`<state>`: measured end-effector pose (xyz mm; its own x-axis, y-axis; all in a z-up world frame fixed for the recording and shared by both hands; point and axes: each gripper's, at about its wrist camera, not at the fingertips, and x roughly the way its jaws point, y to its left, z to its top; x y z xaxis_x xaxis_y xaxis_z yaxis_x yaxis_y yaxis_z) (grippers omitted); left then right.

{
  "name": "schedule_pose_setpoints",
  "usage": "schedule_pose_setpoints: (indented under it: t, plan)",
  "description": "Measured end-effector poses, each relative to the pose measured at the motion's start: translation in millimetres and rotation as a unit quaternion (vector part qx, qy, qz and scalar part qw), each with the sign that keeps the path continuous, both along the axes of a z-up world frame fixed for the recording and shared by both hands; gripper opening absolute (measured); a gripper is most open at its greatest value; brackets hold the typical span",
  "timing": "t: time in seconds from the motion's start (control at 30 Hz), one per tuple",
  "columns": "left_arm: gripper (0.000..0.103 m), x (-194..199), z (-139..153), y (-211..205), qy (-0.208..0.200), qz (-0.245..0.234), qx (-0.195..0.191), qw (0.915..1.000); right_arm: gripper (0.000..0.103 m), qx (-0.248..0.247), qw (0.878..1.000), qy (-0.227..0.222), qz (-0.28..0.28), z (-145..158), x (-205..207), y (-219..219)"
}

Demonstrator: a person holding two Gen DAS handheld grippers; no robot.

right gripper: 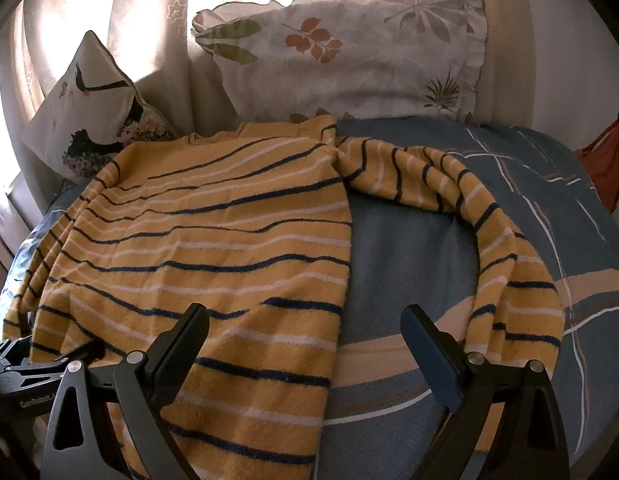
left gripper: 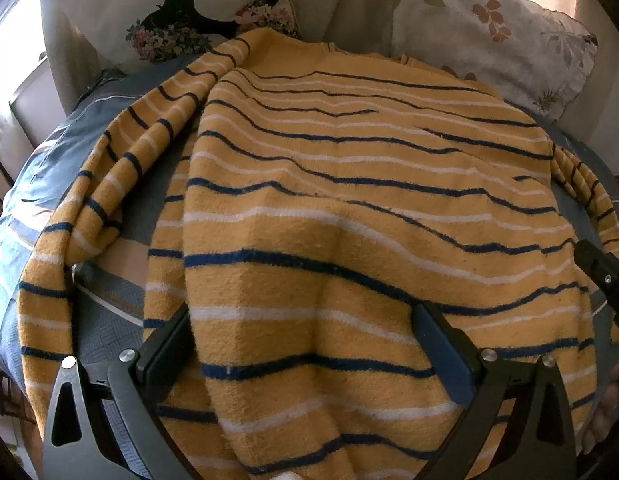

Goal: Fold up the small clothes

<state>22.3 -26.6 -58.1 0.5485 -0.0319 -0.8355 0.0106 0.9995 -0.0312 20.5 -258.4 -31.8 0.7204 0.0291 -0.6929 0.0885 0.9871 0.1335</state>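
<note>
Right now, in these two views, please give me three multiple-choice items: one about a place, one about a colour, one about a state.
1. Where does the sweater lie?
A. on the bed
B. on a chair
C. on the floor

2. What colour are its thin dark stripes?
A. red
B. green
C. navy

3. How is the right gripper?
A. shut on a sleeve
B. open, holding nothing
C. shut on a pillow

Answers:
1. A, since the sweater is spread over the blue bedcover in front of the leaf pillow.
2. C, since navy and white lines cross the yellow knit.
3. B, since its fingers stand wide apart above the sweater's edge; the left gripper is open too.
</note>
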Motion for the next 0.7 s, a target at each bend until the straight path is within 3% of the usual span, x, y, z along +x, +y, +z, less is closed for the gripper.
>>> schedule_pose_setpoints:
  t: [0.7]
  plan:
    - [0.103, -6.0, -3.0, -4.1, -0.011, -0.015, 0.013, 0.9998, 0.099, 0.001, 1.0, -0.009, 0.005, 5.8, -10.4, 2.0]
